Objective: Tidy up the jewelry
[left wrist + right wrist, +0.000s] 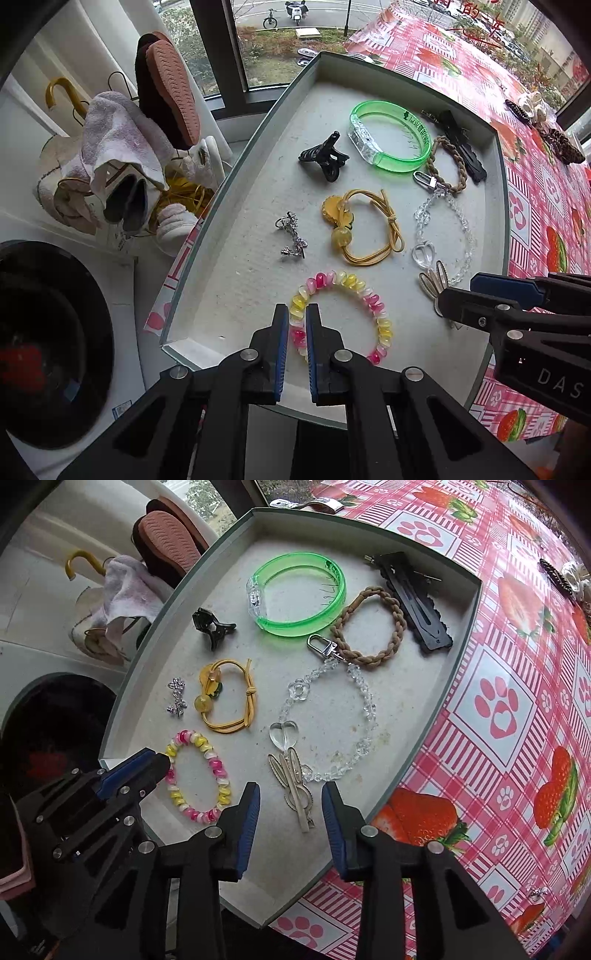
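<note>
my left gripper (pixel 297 325) pinched shut over the bead bracelet (pixel 343 314) without gripping it, my right gripper (pixel 290 805) jaws apart, empty, straddling the cactus clip (pixel 293 788) in the tray (pixel 424 738)

Soft daylight, sharp centre, fisheye-bent edges

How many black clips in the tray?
2. Claw clip left of the green bangle; flat clip along the tray's right wall, beside the braided tie. Nothing seems hidden.

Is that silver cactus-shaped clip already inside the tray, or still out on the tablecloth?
Inside. The cactus clip lies flat on the tray floor near the clear bead chain, between the right gripper's open fingers.
</note>
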